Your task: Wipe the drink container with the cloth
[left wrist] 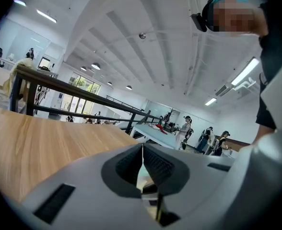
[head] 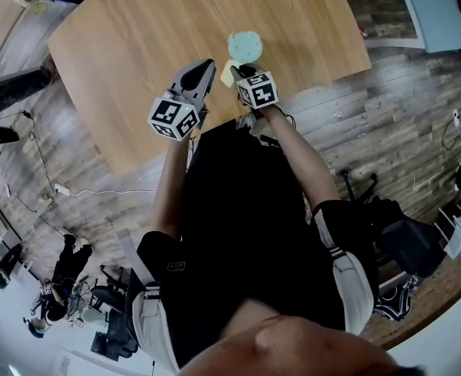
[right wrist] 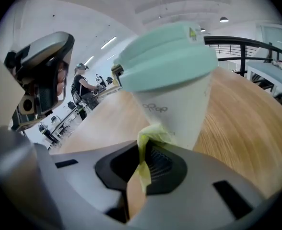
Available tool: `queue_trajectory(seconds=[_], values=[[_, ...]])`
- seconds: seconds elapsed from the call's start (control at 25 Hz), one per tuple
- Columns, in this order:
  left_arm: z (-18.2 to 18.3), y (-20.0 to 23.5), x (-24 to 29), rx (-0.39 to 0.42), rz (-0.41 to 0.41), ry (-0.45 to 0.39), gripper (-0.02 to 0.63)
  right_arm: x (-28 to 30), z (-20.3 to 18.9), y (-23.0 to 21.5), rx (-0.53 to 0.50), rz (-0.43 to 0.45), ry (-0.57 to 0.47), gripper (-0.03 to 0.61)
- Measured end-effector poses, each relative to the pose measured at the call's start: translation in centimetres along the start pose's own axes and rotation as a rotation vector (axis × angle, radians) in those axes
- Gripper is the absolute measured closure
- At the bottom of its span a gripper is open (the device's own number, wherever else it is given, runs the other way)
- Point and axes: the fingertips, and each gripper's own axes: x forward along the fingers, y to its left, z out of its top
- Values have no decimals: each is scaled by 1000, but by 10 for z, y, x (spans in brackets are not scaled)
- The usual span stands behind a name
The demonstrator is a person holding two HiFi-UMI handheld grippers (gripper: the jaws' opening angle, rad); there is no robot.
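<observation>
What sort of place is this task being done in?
Probably a big open lab or workshop: strip lights on a high ceiling, people standing round far tables, cables and gear on the plank floor beside the wooden table.

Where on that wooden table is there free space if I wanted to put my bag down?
Nearly all of the table is bare: the wide stretch left of the cup, and the far part beyond it. The crowded spot is the near edge, where the right gripper holds the cloth at the cup and the left gripper hangs alongside.
</observation>
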Motion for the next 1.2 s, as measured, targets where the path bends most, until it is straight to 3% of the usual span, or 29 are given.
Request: queue_trajectory(seconds=[0.64,1.2], values=[[-2,-18,-28,3,18,-46,589,-36,36,22,-2,35,-170,534],[3,-54,-59,20,37,-111,589,-107,66,33,-7,42,-368,534]])
